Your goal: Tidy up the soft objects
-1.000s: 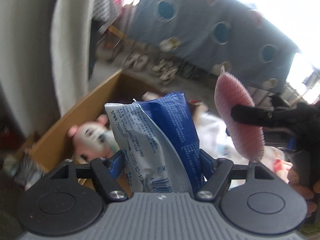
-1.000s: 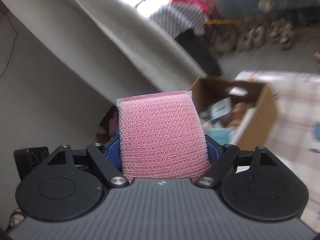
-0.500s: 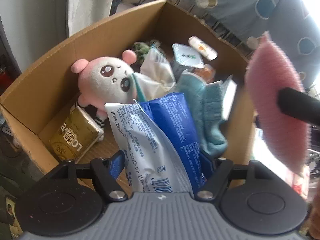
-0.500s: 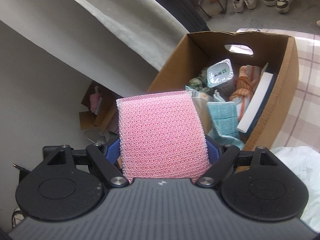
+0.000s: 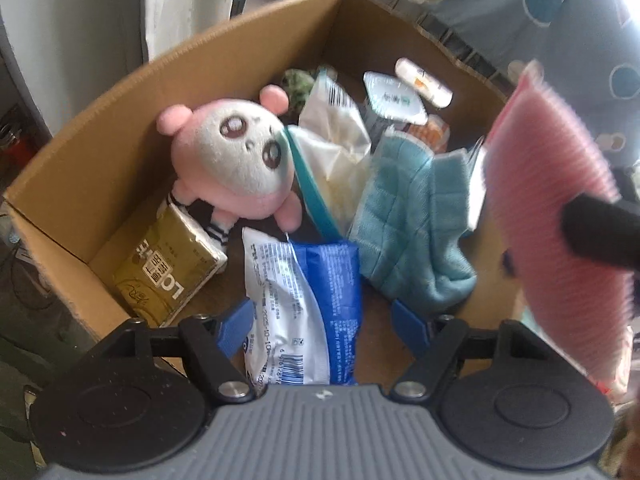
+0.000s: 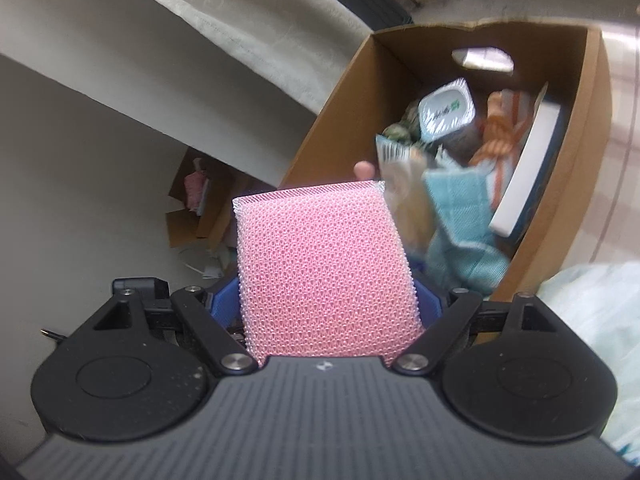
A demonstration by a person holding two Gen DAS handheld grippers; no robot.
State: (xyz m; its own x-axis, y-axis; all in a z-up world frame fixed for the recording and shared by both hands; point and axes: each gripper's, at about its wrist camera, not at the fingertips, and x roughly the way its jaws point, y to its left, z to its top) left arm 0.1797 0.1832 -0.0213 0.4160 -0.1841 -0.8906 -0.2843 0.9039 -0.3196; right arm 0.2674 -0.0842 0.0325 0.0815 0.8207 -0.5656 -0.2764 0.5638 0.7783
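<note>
My left gripper point(image 5: 320, 316) is open above the cardboard box point(image 5: 120, 120). The blue and white packet point(image 5: 308, 312) lies loose between its spread blue pads, slid down into the box. My right gripper point(image 6: 326, 304) is shut on a pink mesh sponge point(image 6: 324, 268) and holds it at the box's near edge point(image 6: 560, 200). The sponge also shows at the right of the left wrist view point(image 5: 560, 208). In the box lie a pink and white plush toy point(image 5: 236, 160) and a teal cloth point(image 5: 408, 232).
The box also holds a gold carton point(image 5: 168, 272), a white wrapper point(image 5: 336, 136), a sealed cup point(image 5: 394, 98) and a white and blue flat box point(image 6: 528, 172). A pale curtain point(image 6: 200, 40) hangs left. A checked tablecloth point(image 6: 624, 120) lies right of the box.
My left gripper has opened and the packet has dropped from its hold into the box. The right gripper with the sponge has come closer over the box.
</note>
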